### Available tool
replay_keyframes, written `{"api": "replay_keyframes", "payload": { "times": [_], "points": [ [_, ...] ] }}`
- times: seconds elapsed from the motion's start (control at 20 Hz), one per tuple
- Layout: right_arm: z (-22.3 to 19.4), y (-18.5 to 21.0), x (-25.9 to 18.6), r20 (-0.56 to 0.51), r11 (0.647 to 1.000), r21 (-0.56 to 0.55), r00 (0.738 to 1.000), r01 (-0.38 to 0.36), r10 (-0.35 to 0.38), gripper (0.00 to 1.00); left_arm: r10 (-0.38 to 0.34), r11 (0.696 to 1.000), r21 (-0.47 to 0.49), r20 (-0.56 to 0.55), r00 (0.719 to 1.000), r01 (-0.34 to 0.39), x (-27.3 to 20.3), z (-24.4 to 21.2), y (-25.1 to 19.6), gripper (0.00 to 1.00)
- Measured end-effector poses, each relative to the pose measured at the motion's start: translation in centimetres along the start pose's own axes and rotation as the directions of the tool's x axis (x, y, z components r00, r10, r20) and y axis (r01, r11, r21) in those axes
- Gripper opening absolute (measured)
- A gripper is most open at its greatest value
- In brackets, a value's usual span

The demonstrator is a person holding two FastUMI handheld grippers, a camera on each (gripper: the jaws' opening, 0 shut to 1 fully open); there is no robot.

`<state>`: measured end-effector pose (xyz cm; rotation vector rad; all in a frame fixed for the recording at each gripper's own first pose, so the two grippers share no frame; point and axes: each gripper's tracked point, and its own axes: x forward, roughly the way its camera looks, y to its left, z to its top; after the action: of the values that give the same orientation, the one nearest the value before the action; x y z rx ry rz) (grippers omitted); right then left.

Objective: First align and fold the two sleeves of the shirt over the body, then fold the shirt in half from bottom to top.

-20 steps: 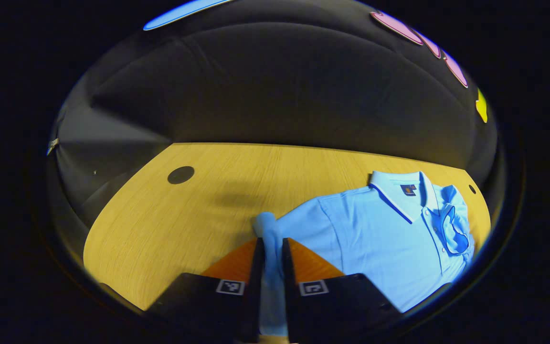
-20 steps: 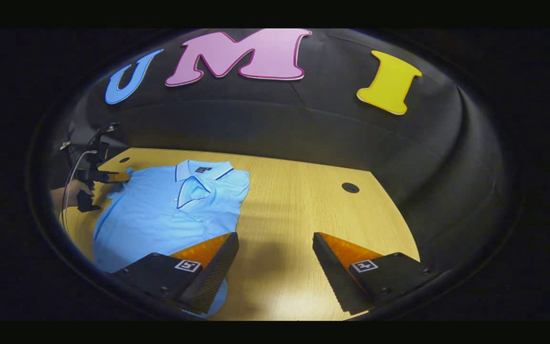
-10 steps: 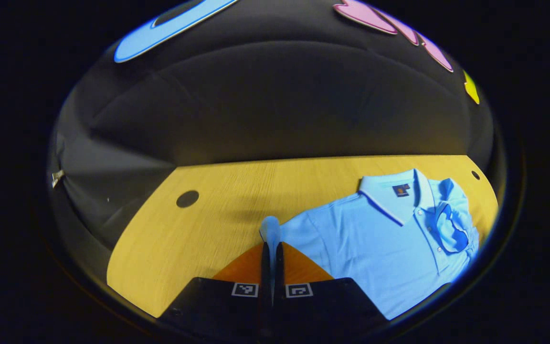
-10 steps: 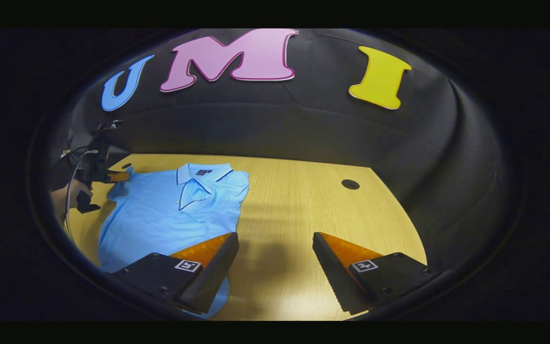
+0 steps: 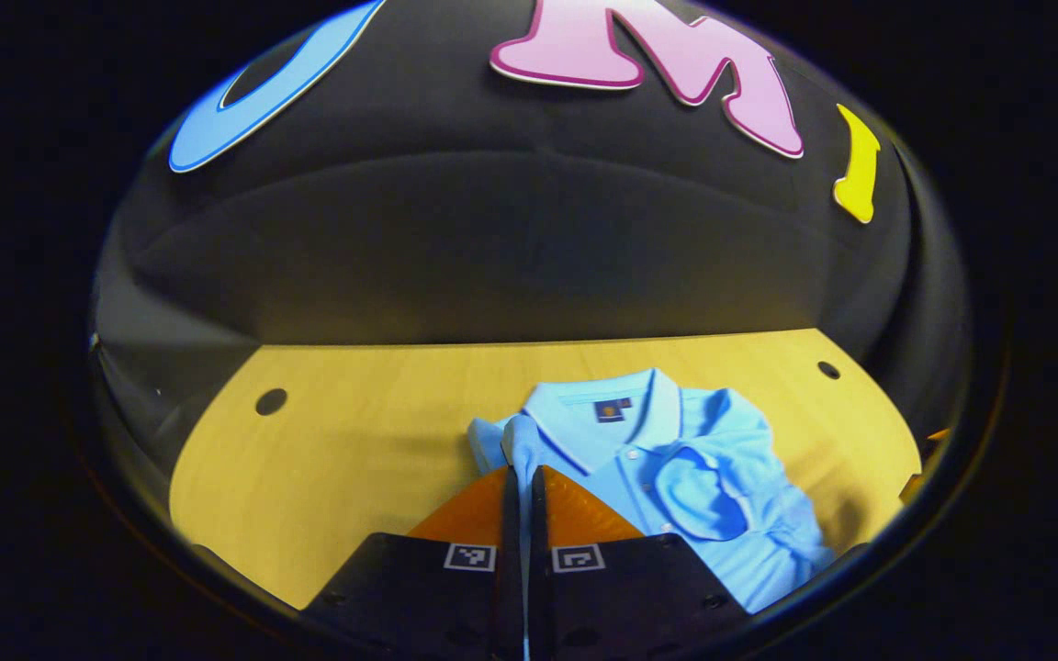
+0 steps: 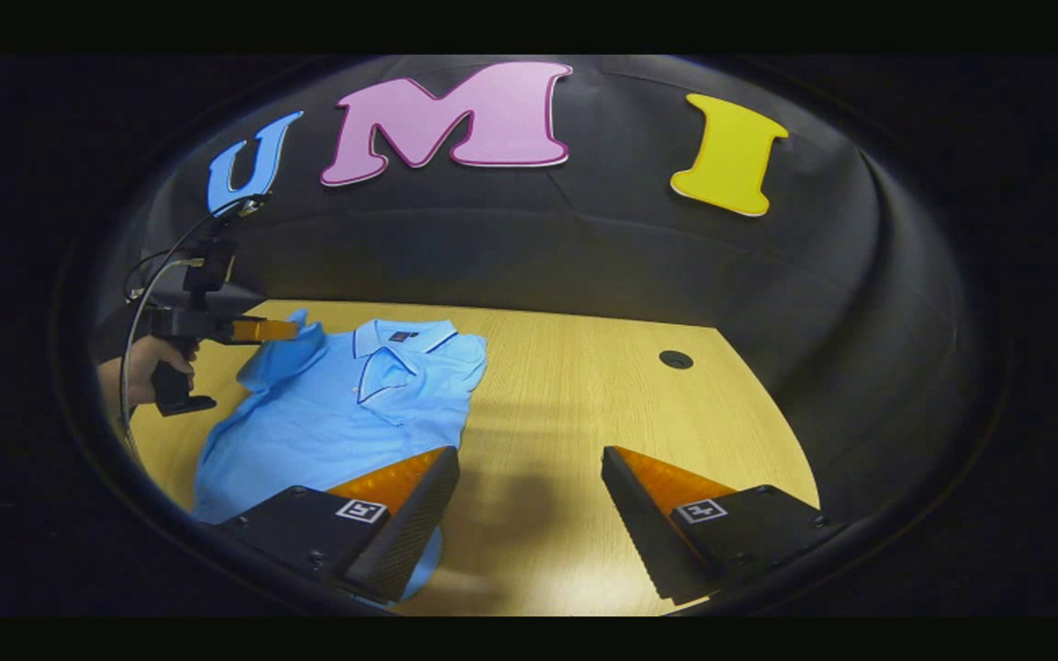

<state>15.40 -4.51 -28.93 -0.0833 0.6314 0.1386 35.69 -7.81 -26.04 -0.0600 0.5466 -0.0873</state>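
Now that the left tool has lifted and swung inward, the sleeve pinched between its closed fingers rides above the shirt, close beside the collar, where a second ago it was held out over bare counter beyond the shoulder. In the right gripper view the same left tool hangs raised at the shirt's far shoulder, the cloth pulled up into a peak beneath it and the hand behind it. This suggests the second sleeve fold is under way, since the other sleeve already lies folded across the chest. The right tool stays spread wide and empty over the counter just beside the shirt's hem, hardly shifted from the earlier frames. The shirt lies collar-away on the counter.
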Motion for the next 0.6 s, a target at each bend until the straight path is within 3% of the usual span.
{"api": "replay_keyframes", "payload": {
  "times": [0.1, 0.15, 0.2, 0.35, 0.4, 0.5, 0.6],
  "points": [
    [-0.4, -0.4, -0.3, 0.007, 1.0, 0.012, 1.0, 0.004, -0.004, 0.98, -0.098, 0.993, -0.065, -0.007, 0.995, 0.097, -0.2, -0.4, -3.1, 0.12],
    [-0.6, -0.4, -0.7, 0.006, 1.0, 0.02, 1.0, 0.005, -0.005, 0.98, -0.13, 0.987, -0.096, 0.001, 0.991, 0.13, -0.6, -0.3, -3.9, 0.08],
    [-1.0, -0.4, -1.0, 0.003, 1.0, 0.026, 1.0, 0.005, -0.005, 0.98, -0.152, 0.981, -0.117, 0.007, 0.988, 0.152, -1.0, -0.1, -4.6, 0.27],
    [-2.1, 0.2, -1.9, -0.012, 0.999, 0.039, 1.0, 0.001, -0.001, 0.98, -0.155, 0.979, -0.128, 0.017, 0.988, 0.156, -2.9, -0.5, -4.9, 0.68],
    [-2.5, 0.6, -2.3, -0.015, 0.999, 0.044, 1.0, -0.002, 0.003, 0.98, -0.15, 0.981, -0.118, 0.026, 0.988, 0.152, -3.7, -0.6, -4.6, 0.87],
    [-3.6, 1.8, -3.2, -0.031, 0.998, 0.053, 0.999, -0.017, 0.019, 0.98, -0.126, 0.988, -0.088, 0.054, 0.991, 0.13, -5.9, -0.8, -4.0, 0.95],
    [-4.6, 3.3, -4.5, -0.046, 0.998, 0.056, 0.998, -0.03, 0.033, 0.98, -0.109, 0.991, -0.065, 0.081, 0.991, 0.114, -8.9, -1.4, -3.3, 0.96]
  ]
}}
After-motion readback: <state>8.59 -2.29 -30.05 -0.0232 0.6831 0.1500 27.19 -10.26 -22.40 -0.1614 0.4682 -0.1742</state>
